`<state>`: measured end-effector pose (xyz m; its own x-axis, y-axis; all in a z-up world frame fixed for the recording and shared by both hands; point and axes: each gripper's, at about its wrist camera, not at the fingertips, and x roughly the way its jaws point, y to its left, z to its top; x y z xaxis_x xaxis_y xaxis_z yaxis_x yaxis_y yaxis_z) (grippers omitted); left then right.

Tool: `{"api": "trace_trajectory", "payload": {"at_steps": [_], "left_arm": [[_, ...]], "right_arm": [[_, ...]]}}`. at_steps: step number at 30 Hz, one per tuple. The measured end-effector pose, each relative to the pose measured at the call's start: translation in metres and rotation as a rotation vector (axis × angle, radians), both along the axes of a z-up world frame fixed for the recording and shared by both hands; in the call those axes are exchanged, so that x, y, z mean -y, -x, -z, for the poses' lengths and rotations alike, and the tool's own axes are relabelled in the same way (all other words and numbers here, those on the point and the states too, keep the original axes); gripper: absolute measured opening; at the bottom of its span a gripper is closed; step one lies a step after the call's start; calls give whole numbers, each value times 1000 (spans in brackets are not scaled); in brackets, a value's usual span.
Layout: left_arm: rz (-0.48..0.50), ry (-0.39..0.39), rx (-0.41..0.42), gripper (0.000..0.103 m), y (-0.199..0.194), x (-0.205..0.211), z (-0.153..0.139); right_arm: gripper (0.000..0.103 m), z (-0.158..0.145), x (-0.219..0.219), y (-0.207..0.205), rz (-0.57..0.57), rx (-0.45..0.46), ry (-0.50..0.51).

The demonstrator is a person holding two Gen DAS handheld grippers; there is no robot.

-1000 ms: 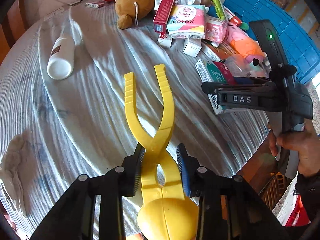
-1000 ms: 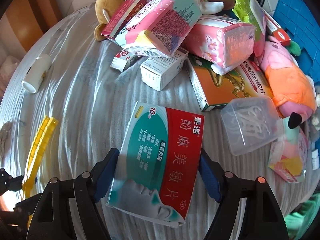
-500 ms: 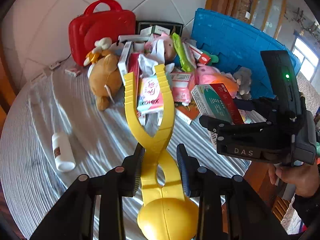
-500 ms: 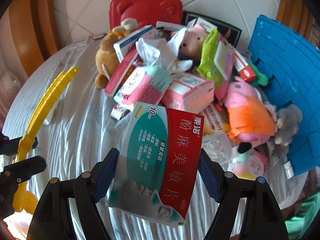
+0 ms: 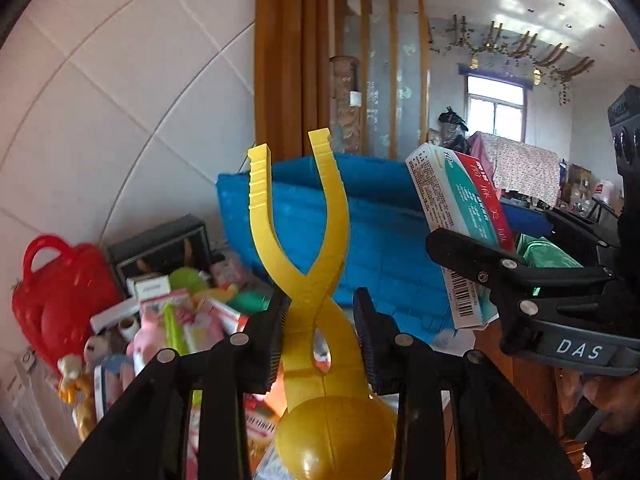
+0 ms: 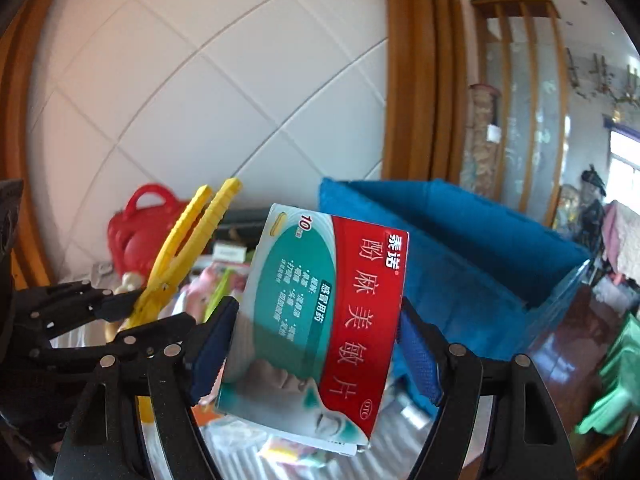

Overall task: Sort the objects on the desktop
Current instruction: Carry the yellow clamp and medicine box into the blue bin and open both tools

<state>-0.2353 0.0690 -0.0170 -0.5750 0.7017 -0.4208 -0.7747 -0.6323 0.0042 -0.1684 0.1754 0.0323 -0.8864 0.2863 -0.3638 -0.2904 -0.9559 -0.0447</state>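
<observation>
Item 1: my left tongs (image 5: 322, 344); narrow, pads clamped on the waist of a yellow plastic scoop-clamp (image 5: 316, 280); ball end nearest the lens, two ridged arms forking upward; held up in the air, off the worktop; same item seen from the right wrist view as a yellow fork (image 6: 180, 252) at left.

Item 2: my right tongs (image 6: 316, 356); spread wide, blue pads pressed on both long edges of a medicine box (image 6: 324, 320), red and teal w/ white Chinese print; box tilted, top leaning right; also in the air, in front of the blue crate (image 6: 460, 264); in the left wrist view the box (image 5: 460, 216) sits right of the scoop-clamp, barcode side facing the lens.

Item 3: blue crate (image 5: 384, 248); behind both held items; open top; inside not visible.

Item 4: clutter pile (image 5: 176, 320) at lower left, by the wall; boxes, packets, pink plush, brown plush; blurred, can't sort out individual pcs.

Item 5: red case w/ handle (image 5: 56, 296); far left, against the white tiled wall (image 5: 120, 120); black box (image 5: 160, 248) just beside it on the right.

Item 6: my hand (image 5: 600, 400) gripping the right tool, lower right of the left wrist view.
</observation>
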Motion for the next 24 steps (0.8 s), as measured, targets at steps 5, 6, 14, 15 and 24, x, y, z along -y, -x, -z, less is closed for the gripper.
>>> {"api": "trace_trajectory", "payload": {"at_steps": [5,6,14,15,24], "left_arm": [[56,-31,-29,32,14,-114,-31],[61,-29,-24,32,19,-135,-34],[-13,38,-48,33,52,-266,-49],[-39,64,-45,36,60,-277,-50],[-262,106,-91,79,81,-279,-53]], "right_arm": [[77,-41,-99,-8,80,-87,-35],[77,-45,-118,-5,89,-87,-42],[78,-55,-246,35,103,-70,-6],[79,-56,-259,40,115,-64,-3],[102,-69,-316,32,153,-157,87]]}}
